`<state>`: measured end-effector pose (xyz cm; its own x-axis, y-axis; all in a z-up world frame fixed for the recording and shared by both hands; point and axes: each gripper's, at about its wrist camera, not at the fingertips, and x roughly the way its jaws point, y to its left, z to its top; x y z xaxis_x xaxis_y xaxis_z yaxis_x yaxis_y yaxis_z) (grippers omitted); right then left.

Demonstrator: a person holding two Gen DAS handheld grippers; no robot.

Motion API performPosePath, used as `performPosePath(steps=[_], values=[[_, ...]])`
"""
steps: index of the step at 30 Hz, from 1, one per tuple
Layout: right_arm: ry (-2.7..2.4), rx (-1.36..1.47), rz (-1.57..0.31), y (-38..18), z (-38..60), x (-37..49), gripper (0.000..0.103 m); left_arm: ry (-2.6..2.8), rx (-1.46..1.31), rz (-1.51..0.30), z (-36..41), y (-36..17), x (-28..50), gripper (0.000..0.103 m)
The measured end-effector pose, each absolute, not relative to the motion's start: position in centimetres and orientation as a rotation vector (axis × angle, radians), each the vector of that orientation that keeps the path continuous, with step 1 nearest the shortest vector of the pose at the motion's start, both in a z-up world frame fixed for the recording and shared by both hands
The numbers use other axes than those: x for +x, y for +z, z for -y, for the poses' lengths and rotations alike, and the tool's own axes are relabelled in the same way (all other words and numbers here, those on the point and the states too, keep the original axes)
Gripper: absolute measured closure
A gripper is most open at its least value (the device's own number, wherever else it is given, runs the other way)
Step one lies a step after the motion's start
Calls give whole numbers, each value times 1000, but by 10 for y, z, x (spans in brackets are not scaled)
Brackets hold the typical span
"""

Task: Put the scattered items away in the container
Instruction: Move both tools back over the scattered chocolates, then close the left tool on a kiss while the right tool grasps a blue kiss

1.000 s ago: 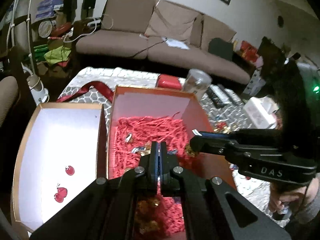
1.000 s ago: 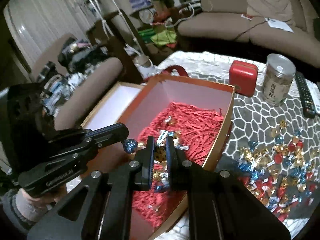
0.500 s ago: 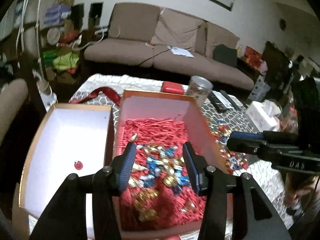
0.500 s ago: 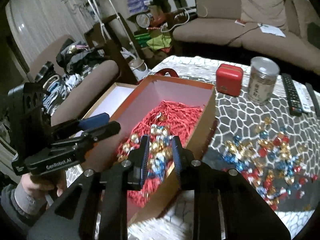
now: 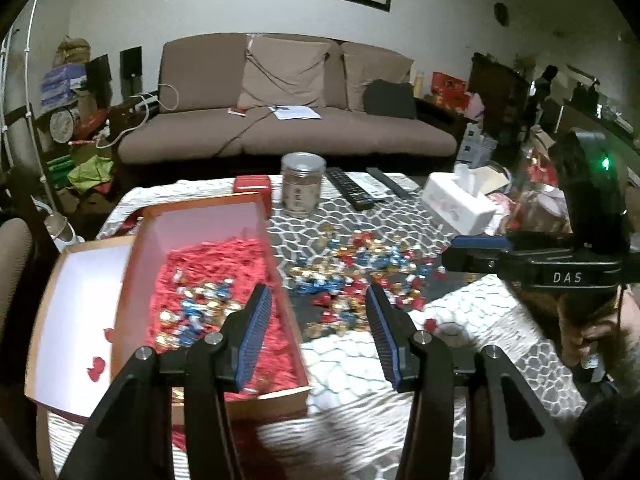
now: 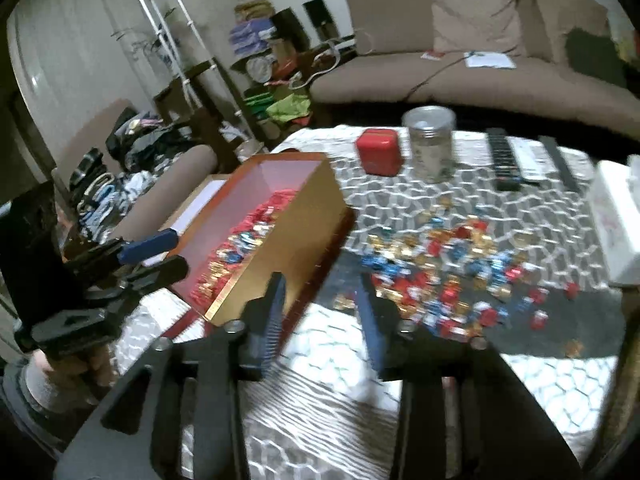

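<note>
Left gripper [image 5: 318, 320] hangs above the worktop [image 5: 360, 364] with jaws apart, nothing between them, just right of the open box [image 5: 208, 212]. Right gripper [image 6: 322, 312] is spreading its jaws, also empty, over the patterned cloth between the box's gold side wall and the scattered candies [image 6: 452, 276]. The foil-wrapped candies, red, blue and gold, lie in a loose pile on the cloth right of the box; more candies [image 5: 196, 312] sit inside it on red paper shred. The white-lined lid [image 5: 76, 300] lies left of the box. A red tin [image 6: 379, 151], jar [image 6: 430, 148], remotes [image 6: 506, 160] and tissue box [image 5: 456, 204] sit further back.
</note>
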<state>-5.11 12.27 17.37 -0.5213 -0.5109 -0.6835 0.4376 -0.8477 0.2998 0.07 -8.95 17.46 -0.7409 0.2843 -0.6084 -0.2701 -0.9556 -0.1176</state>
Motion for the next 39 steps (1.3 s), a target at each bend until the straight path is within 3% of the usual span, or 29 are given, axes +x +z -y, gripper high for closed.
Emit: performPosePath(steps=[1, 9, 15, 20, 28, 39], values=[[-2369, 1090, 115, 173, -132, -48, 55, 2674, -939, 45, 85, 173, 3, 54], [-2454, 1127, 358, 149, -228, -57, 55, 2489, -882, 300, 52, 139, 12, 48], [-2485, 1194, 465, 114, -265, -86, 57, 2488, -998, 219, 21, 92, -20, 48], [-2518, 1264, 305, 83, -255, -109, 70, 2486, -1020, 72, -3, 68, -31, 48], [-2532, 1282, -37, 42, -231, -124, 80, 2501, -1070, 101, 2, 40, -44, 48], [-2592, 1269, -157, 29, -232, -144, 80, 2495, -1056, 66, -3, 33, -47, 48]])
